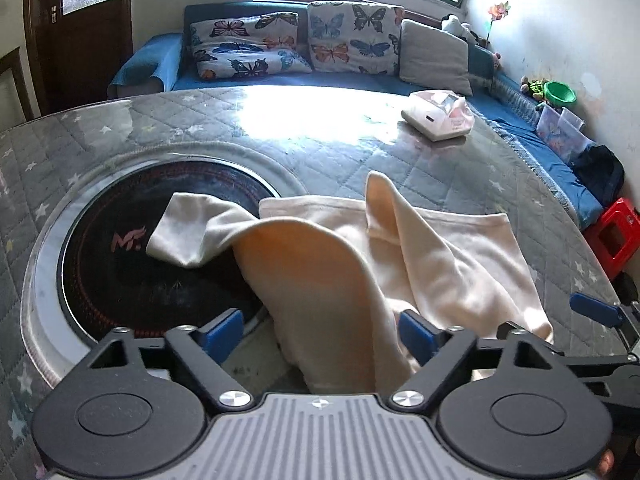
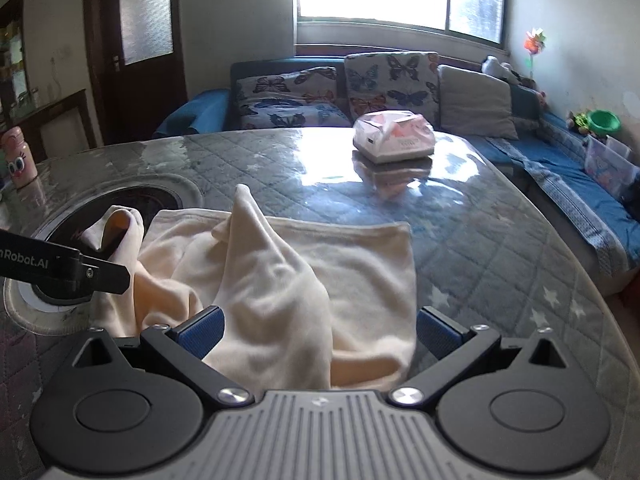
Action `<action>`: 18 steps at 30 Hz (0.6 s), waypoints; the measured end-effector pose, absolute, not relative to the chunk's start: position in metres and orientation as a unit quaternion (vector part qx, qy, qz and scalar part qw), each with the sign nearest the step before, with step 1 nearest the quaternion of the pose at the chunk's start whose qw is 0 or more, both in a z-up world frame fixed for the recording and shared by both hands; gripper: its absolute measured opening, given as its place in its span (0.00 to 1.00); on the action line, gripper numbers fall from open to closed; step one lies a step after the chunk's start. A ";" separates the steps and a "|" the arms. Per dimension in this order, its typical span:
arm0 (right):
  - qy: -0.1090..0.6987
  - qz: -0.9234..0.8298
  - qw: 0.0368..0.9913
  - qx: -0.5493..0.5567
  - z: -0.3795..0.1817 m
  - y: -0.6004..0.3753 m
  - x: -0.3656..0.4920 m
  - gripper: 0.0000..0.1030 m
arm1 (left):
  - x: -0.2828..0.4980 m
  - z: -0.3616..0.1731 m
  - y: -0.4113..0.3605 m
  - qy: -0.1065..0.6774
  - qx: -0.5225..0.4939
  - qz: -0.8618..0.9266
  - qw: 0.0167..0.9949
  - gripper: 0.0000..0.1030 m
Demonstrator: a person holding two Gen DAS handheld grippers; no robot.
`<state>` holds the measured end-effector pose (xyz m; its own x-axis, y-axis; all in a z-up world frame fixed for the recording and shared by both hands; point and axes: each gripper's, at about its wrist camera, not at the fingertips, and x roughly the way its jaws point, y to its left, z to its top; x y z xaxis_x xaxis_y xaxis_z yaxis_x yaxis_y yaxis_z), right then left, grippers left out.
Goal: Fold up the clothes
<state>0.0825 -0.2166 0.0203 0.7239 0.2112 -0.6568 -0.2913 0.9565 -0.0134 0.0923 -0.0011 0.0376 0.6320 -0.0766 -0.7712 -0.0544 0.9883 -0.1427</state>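
Observation:
A cream garment (image 1: pixel 452 256) lies half spread on the quilted table; it also shows in the right wrist view (image 2: pixel 360 272). One sleeve (image 1: pixel 188 232) drapes over the black round cooktop. My left gripper (image 1: pixel 320 332) is open, and a raised fold of the cloth (image 1: pixel 312 280) passes between its blue pads without being pinched. My right gripper (image 2: pixel 318 334) is open too, with another raised fold (image 2: pixel 276 280) standing between its pads. The right gripper's blue fingertip (image 1: pixel 596 308) shows at the right edge of the left wrist view. The left gripper's arm (image 2: pixel 64 268) shows at the left of the right wrist view.
A round black cooktop (image 1: pixel 120 272) is set in the table (image 1: pixel 320 148). A pink-white tissue box (image 1: pixel 438 118) stands at the far side. A pink bottle (image 2: pixel 18 158) stands at the far left. A blue sofa (image 1: pixel 520 120) with butterfly cushions runs behind and right. A red stool (image 1: pixel 612 236) stands at right.

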 end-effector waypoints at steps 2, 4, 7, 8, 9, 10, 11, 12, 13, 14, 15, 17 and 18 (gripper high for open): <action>0.344 0.143 0.926 -0.065 0.019 -0.211 0.092 1.00 | 0.097 0.040 0.000 0.427 -0.083 -0.002 0.900 0.80; 0.340 0.154 0.925 -0.071 0.019 -0.205 0.099 1.00 | 0.100 0.043 0.001 0.424 -0.086 -0.003 0.901 0.79; 0.330 0.171 0.925 -0.083 0.020 -0.195 0.109 0.99 | 0.107 0.046 0.000 0.422 -0.086 -0.003 0.903 0.79; 0.327 0.177 0.924 -0.087 0.020 -0.191 0.113 0.98 | 0.110 0.046 0.000 0.421 -0.086 -0.003 0.903 0.78; 0.326 0.183 0.923 -0.090 0.020 -0.187 0.118 0.94 | 0.113 0.046 0.000 0.422 -0.086 -0.002 0.903 0.75; 0.327 0.188 0.922 -0.090 0.019 -0.185 0.123 0.93 | 0.116 0.045 -0.001 0.423 -0.087 0.000 0.902 0.72; 0.328 0.194 0.920 -0.090 0.018 -0.183 0.128 0.92 | 0.119 0.045 0.000 0.426 -0.088 0.001 0.901 0.70; 0.330 0.199 0.919 -0.089 0.017 -0.180 0.132 0.91 | 0.122 0.043 0.001 0.429 -0.091 0.002 0.899 0.63; 0.332 0.203 0.917 -0.088 0.015 -0.178 0.136 0.89 | 0.124 0.041 0.002 0.432 -0.094 0.003 0.897 0.57; 0.334 0.207 0.915 -0.088 0.014 -0.177 0.140 0.88 | 0.126 0.039 0.004 0.436 -0.097 0.004 0.895 0.54; 0.334 0.213 0.914 -0.087 0.013 -0.175 0.142 0.85 | 0.127 0.037 0.005 0.439 -0.099 0.003 0.893 0.49; 0.335 0.220 0.912 -0.088 0.011 -0.171 0.146 0.83 | 0.128 0.034 0.007 0.443 -0.100 0.002 0.891 0.43; 0.336 0.224 0.910 -0.089 0.009 -0.169 0.148 0.78 | 0.128 0.032 0.008 0.444 -0.101 0.001 0.890 0.38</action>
<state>0.1485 -0.1691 0.0095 0.6736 0.3478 -0.6522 -0.4673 0.8840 -0.0112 0.1277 0.0082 0.0319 0.6053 -0.0871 -0.7912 -0.0918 0.9797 -0.1781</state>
